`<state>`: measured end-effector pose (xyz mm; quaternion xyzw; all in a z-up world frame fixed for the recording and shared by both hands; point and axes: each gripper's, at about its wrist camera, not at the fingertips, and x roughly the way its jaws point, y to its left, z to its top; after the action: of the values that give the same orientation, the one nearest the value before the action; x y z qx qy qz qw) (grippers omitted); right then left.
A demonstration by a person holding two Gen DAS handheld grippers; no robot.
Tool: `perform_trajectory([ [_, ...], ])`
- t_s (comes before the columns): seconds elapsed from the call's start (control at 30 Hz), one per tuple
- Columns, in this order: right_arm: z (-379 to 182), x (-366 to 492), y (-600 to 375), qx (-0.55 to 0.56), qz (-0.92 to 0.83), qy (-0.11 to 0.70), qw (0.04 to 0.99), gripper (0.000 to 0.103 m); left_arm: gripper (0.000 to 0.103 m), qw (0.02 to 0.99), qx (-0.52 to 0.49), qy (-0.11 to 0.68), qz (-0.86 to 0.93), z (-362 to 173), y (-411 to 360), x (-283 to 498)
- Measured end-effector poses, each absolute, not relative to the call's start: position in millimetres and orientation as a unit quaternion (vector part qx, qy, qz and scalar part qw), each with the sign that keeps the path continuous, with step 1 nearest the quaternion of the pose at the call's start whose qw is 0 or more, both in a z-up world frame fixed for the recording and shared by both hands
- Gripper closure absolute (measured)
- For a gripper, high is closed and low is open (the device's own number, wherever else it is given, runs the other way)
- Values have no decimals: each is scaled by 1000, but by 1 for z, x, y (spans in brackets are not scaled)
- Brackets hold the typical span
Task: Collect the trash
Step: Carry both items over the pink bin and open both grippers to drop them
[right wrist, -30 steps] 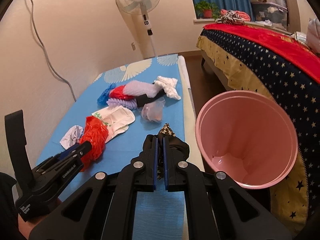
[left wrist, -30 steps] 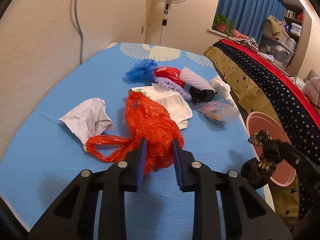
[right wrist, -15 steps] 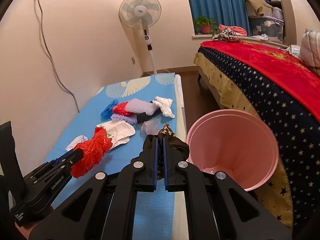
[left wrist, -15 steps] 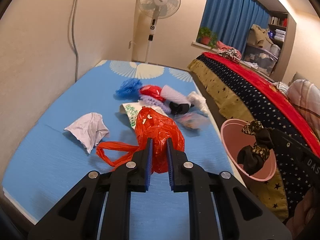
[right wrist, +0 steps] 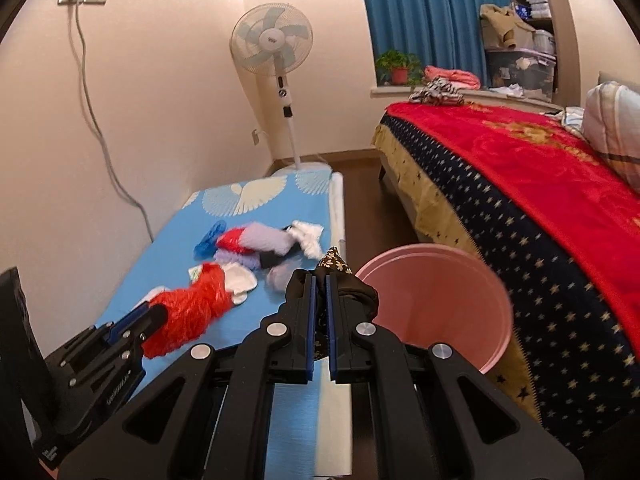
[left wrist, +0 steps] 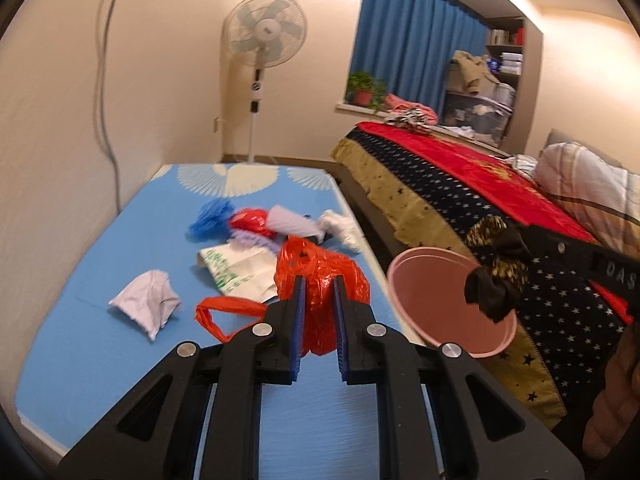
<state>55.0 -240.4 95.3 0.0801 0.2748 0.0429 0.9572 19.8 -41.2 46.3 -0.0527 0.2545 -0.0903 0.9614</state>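
Observation:
My left gripper (left wrist: 317, 284) is shut on an orange-red plastic bag (left wrist: 320, 276) and holds it lifted above the blue mat (left wrist: 100, 280); it also shows in the right wrist view (right wrist: 188, 312). My right gripper (right wrist: 320, 280) is shut on a black and gold patterned cloth (right wrist: 352, 284), which hangs over the rim of the pink bucket (left wrist: 440, 304) in the left wrist view (left wrist: 496, 280). The pink bucket (right wrist: 440, 304) stands between the mat and the bed.
Several more scraps lie on the mat: a white crumpled tissue (left wrist: 148, 304), a white printed bag (left wrist: 236, 272), a blue bag (left wrist: 212, 218), a red bag (left wrist: 252, 220), white cloth (left wrist: 340, 228). A bed with a starred cover (right wrist: 520, 200) is at right, a standing fan (right wrist: 272, 48) behind.
My left gripper closed on the orange-red bag and lifted it off the mat toward the right. My right gripper rose with the black cloth beside the bucket.

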Motion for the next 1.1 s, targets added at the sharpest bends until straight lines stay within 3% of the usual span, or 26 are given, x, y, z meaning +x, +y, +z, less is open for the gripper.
perform_trajectory([
  [0.47, 140, 77, -312, 88, 4, 248, 965, 98, 90, 957, -38, 243, -153, 79, -102, 38],
  [1.1, 82, 113, -356, 112, -63, 285, 950, 98, 91, 944, -32, 245, -217, 41, -174, 83],
])
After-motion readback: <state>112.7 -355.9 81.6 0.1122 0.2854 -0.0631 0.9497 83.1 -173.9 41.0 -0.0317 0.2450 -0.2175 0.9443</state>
